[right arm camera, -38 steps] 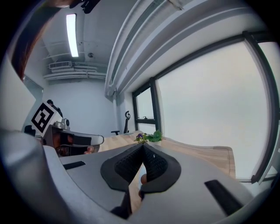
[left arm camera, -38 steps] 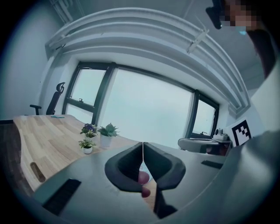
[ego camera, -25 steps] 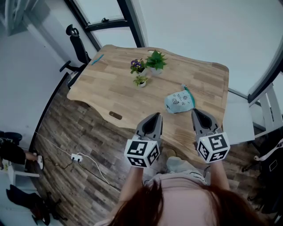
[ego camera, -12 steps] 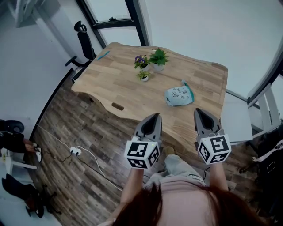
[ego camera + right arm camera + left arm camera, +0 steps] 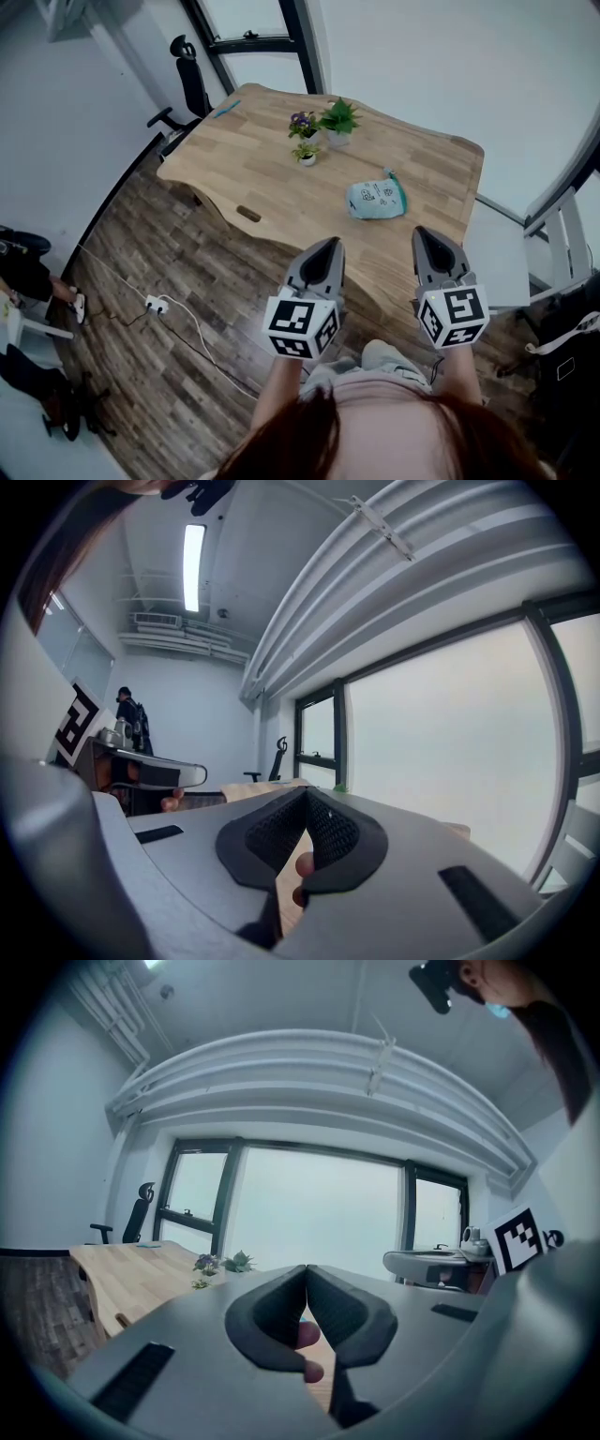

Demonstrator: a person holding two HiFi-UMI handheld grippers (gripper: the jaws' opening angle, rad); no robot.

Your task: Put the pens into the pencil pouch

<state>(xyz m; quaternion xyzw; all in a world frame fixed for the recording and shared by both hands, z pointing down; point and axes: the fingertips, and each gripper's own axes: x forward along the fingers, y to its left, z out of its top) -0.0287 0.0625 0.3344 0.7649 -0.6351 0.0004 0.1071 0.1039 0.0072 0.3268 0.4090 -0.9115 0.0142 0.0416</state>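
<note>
The pale teal pencil pouch (image 5: 377,199) with small prints lies on the wooden table (image 5: 272,178), right of its middle. A single teal pen (image 5: 225,110) rests at the table's far left corner. My left gripper (image 5: 325,247) hovers at the table's near edge, shut, with nothing between its jaws. My right gripper (image 5: 425,234) hangs beside it, nearer the pouch but apart from it, also shut and holding nothing. In the left gripper view the left gripper's (image 5: 306,1269) jaws meet and hide the pouch. The right gripper's (image 5: 307,795) jaws touch in the right gripper view.
Three small potted plants (image 5: 323,127) stand at the table's far middle. A black office chair (image 5: 192,80) is behind the far left corner. A power strip with cable (image 5: 155,305) lies on the floor at left. A white side table (image 5: 502,258) adjoins at right.
The table and pouch now sit farther from both grippers, which have drawn back from them together. Both grippers stay shut.
</note>
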